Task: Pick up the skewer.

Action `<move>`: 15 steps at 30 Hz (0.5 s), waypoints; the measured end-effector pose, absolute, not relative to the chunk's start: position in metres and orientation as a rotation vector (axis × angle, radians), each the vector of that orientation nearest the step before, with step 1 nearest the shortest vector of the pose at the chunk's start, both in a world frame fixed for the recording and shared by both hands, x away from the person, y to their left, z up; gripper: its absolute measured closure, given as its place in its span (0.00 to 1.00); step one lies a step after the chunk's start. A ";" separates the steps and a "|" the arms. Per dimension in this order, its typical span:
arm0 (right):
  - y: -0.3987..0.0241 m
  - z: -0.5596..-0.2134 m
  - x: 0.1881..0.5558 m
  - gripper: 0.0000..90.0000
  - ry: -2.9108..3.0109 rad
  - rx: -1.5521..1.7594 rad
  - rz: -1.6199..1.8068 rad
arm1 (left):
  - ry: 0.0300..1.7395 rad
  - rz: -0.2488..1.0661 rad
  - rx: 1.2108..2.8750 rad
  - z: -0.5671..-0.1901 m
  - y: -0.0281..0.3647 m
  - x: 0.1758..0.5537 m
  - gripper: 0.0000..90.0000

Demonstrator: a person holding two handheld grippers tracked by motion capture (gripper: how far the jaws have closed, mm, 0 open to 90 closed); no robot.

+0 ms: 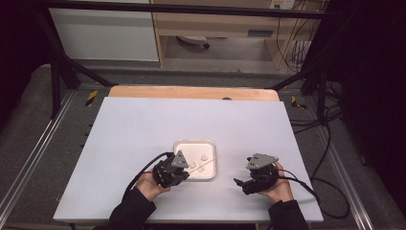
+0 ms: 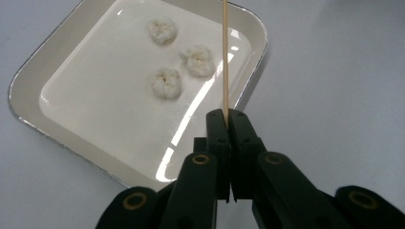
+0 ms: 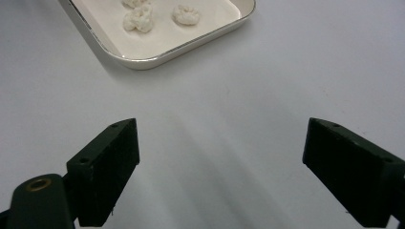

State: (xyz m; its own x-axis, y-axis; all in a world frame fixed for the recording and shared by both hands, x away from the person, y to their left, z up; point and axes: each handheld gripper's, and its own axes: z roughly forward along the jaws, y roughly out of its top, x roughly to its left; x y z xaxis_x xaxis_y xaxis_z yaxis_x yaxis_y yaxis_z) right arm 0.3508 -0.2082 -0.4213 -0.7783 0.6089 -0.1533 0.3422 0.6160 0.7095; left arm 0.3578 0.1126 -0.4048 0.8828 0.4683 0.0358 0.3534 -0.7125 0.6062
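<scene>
A thin wooden skewer [image 2: 224,57] is pinched between the shut jaws of my left gripper [image 2: 228,114] and points out over the right side of a white square tray [image 2: 28,71]. Three small white lumps [image 2: 165,82] lie in the tray, left of the skewer, which hangs clear of them. In the high view the left gripper [image 1: 186,172] sits at the tray's [image 1: 194,141] near-left corner. My right gripper [image 1: 241,184] is to the right of the tray, low over the table. Its jaws [image 3: 220,138] stand wide apart over bare table, with the tray's corner [image 3: 143,62] farther ahead.
The tray rests on a white board [image 1: 143,124] laid over a wooden table top [image 1: 191,92]. Black frame posts stand at the far corners. Cables [image 1: 325,143] run down the floor past the table's right edge.
</scene>
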 end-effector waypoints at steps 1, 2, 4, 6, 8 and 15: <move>-0.208 -0.421 0.351 0.13 2.458 0.765 0.971 | 0.599 0.250 2.423 -0.405 0.116 0.357 0.99; -0.208 -0.421 0.351 0.13 2.456 0.767 0.975 | 0.610 0.255 2.406 -0.405 0.118 0.356 0.99; -0.207 -0.421 0.352 0.12 2.455 0.784 0.999 | 0.629 0.261 2.383 -0.405 0.124 0.355 0.99; -0.207 -0.420 0.353 0.11 2.455 0.811 1.014 | 0.647 0.269 2.364 -0.406 0.129 0.354 0.99; -0.207 -0.420 0.355 0.08 2.453 0.840 1.032 | 0.664 0.278 2.343 -0.407 0.135 0.352 0.99; -0.203 -0.416 0.359 0.04 2.441 0.888 1.058 | 0.717 0.295 2.266 -0.413 0.150 0.346 0.99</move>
State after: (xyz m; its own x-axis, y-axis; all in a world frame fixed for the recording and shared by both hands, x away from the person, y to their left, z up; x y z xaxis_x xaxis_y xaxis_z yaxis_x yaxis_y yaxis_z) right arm 0.3586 -0.2032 -0.4158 -0.7492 0.6600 -0.0552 0.4109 0.5285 0.7429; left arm 0.3456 0.1505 -0.4130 0.8181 0.5751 -0.0013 0.4078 -0.5785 0.7065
